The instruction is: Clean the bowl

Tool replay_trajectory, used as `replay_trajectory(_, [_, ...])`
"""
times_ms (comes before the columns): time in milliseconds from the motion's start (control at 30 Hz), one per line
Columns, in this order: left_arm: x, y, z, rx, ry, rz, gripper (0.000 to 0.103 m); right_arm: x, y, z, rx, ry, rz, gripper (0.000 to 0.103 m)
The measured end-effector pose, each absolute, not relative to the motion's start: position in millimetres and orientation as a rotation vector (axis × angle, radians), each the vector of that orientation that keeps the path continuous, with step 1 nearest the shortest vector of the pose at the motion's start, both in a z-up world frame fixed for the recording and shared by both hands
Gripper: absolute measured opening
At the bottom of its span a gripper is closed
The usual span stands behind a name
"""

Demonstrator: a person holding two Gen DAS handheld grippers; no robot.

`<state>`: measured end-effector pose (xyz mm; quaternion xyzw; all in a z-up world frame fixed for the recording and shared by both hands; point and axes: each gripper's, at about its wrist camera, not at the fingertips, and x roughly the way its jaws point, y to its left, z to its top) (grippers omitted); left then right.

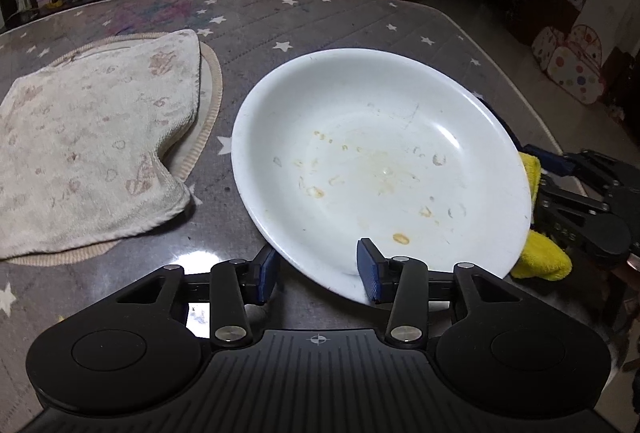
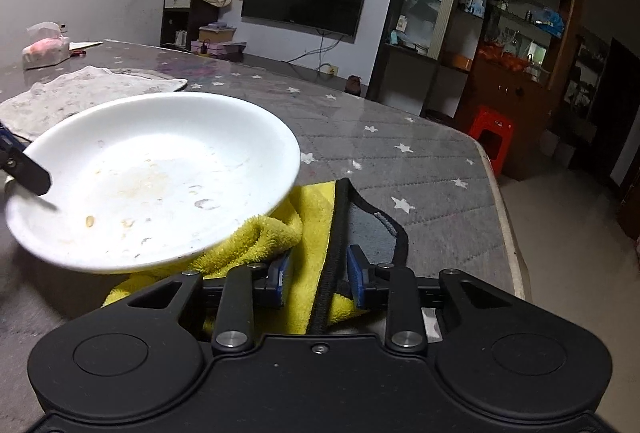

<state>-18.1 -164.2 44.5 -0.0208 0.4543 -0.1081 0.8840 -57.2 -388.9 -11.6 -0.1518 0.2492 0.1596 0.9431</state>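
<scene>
- Biggest worry is the white bowl itself. It sits on the star-print table with its near rim between the 2 fingers of the left gripper, jaws apart, 1 finger inside the rim and 1 outside. If they close off-centre on that glazed rim, I'd guess it slips or tips.
- The bowl's far side rests on the yellow cloth, so it looks slightly tilted. Tug the cloth out and the bowl probably rocks or skates toward the table edge beyond it.
- The right gripper, just past the bowl, has jaws apart around the cloth's black-edged fold, not pinching it. A shallow grab could catch only the trim.
- Dried yellowish spots dot the bowl's inside; a light wipe may just smear them.
- Smallest: the beige towel left of the bowl could snag a sweep.
</scene>
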Motion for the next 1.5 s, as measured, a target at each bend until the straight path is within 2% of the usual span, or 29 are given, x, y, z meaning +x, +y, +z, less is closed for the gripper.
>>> replay_trajectory(167, [-16.4, -165.8, 45.5, -0.011, 0.946, -0.221, 0.042, -80.2, -392.5, -3.0, -0.345, 0.467, 0.326, 0.033])
replay_trajectory(400, [-13.5, -168.0, 46.5, 0.037, 0.945, -0.218, 0.041, -92.3, -388.6, -3.6, -0.382, 0.509, 0.409, 0.033])
replay_trajectory(900, [0.0, -172.3, 45.0, 0.188, 0.923, -0.232, 0.043, -71.3, -387.0, -9.1, -0.337, 0.513, 0.433, 0.032])
replay_trajectory(1500, [10.7, -171.1, 42.5, 0.238, 0.923, -0.262, 0.045, -25.8, -395.6, -11.3, -0.342, 0.507, 0.439, 0.033])
